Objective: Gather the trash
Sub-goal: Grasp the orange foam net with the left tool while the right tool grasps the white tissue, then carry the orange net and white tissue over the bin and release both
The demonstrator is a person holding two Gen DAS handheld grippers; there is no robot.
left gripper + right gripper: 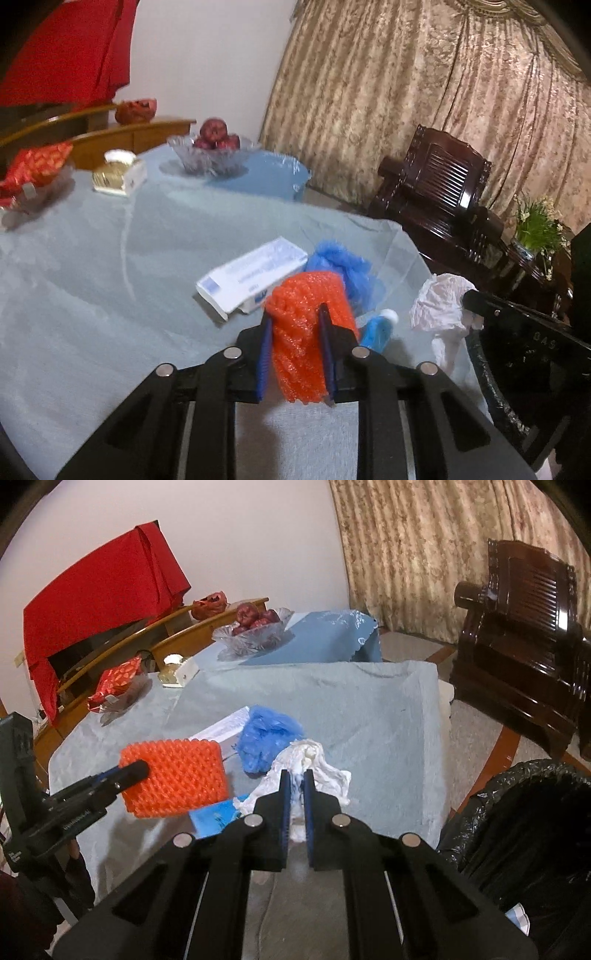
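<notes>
My left gripper (295, 317) is shut on an orange foam net (308, 325) and holds it above the table; the net also shows in the right wrist view (177, 777). My right gripper (296, 775) is shut on a crumpled white tissue (314, 768), which also shows at the right in the left wrist view (441, 302). On the grey-blue tablecloth (110, 258) lie a white carton (251, 278), a crumpled blue plastic bag (267, 740) and a small blue bottle (378, 328). A black-lined trash bin (524, 830) stands at the table's right.
At the far end of the table stand a glass bowl of red apples (214, 147), a gold-white box (118, 175) and a red packet (35, 166). A dark wooden chair (439, 188) and a potted plant (537, 225) stand beyond by the curtain.
</notes>
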